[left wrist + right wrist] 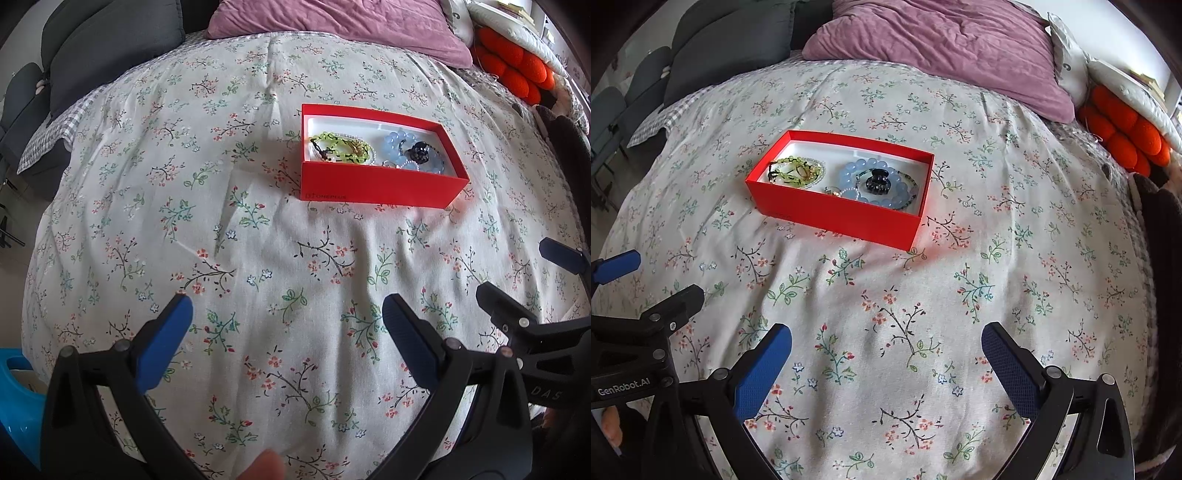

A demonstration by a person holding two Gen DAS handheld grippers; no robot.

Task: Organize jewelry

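Bedspread: a white floral bedspread [886,295] covers the bed and fills most of both views, lightly creased.
Pillow: a mauve pillow [942,48] lies at 12 o'clock, rumpled, at the head of the bed.
Dark cushions: grey cushions [731,48] sit at 10 to 11 o'clock, beside the pillow.
Checked sheet: a grey checked sheet [48,140] shows under the bedspread's edge at 9 to 10 o'clock.
Orange cushion: a lumpy orange cushion [1123,133] rests at 2 o'clock, off the pillow's right end.
Blue object: a glossy blue object [18,398] peeks in at 8 o'clock in the left wrist view; what it is cannot be told.
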